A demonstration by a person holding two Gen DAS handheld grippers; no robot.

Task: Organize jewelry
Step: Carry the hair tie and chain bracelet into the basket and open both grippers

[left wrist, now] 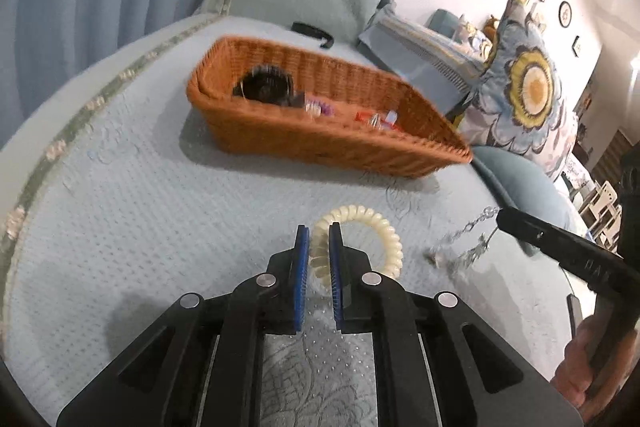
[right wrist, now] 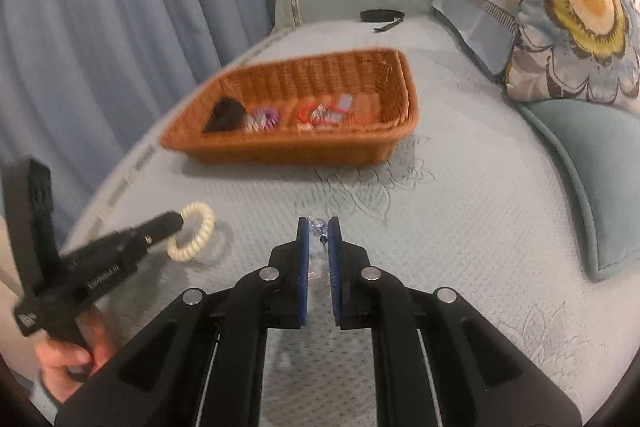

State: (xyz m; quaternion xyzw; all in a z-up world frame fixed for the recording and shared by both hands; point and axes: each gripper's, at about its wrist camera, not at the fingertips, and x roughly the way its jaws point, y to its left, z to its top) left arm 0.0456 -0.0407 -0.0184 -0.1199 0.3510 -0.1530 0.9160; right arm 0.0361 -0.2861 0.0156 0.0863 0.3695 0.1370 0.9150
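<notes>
My left tool (left wrist: 319,247) reaches forward and slightly down, its two blue-padded fingers (left wrist: 302,267) drawn close and pinching a cream coil hair tie (left wrist: 360,227). From the right wrist view, the same tool (right wrist: 176,223) enters from the lower left, tilted upward, with my left hand (right wrist: 76,363) wrapped around its black handle. My right tool (right wrist: 319,231) also points forward, fingers (right wrist: 334,259) nearly together, clamping a small clear beaded piece (right wrist: 319,225) at the tips. In the left wrist view it (left wrist: 504,221) comes in from the right edge, a chain dangling from its tip, my right hand (left wrist: 588,363) gripping the handle.
</notes>
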